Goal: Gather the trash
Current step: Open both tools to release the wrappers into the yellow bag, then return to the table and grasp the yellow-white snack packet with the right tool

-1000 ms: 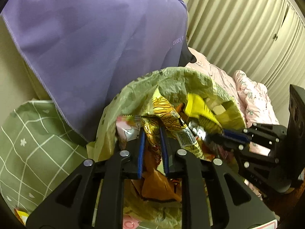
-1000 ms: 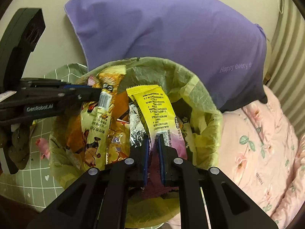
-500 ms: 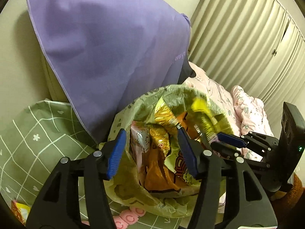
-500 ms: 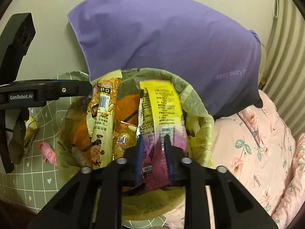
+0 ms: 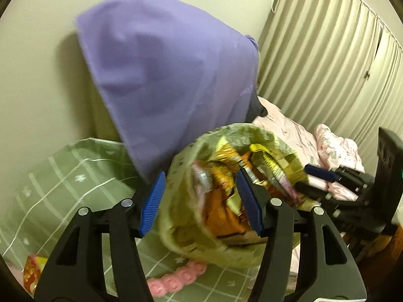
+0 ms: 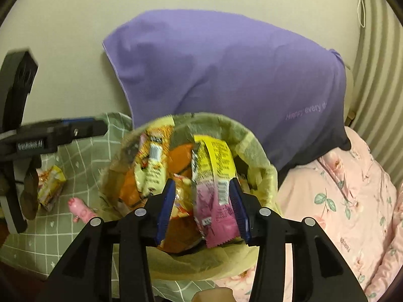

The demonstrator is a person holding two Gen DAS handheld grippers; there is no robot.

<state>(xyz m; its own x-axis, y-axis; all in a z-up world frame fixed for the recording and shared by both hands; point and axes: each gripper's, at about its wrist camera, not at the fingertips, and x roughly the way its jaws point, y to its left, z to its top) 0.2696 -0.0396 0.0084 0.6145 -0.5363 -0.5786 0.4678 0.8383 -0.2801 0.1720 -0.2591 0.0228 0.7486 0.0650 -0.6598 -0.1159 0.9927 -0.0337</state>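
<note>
The green trash bag (image 6: pixel 254 151), stuffed with snack wrappers, sits on the bed between a green checked cloth (image 6: pixel 75 156) and a pink floral quilt (image 6: pixel 352 201). Both the right tongs (image 6: pixel 202 207) and the left tongs (image 5: pixel 200 202) have just been opening and stand wide above its mouth, gripping nothing. A yellow-pink wrapper (image 6: pixel 214 176) stands between the right pads.

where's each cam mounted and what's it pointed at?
Left wrist: on the left claw, looking down past its open jaws at the trash bag; right claw at right.
Right wrist: on the right claw, jaws open astride a wrapper; left claw at left.
Shared: bag, purple cloth, green sheet, both claws.
</note>
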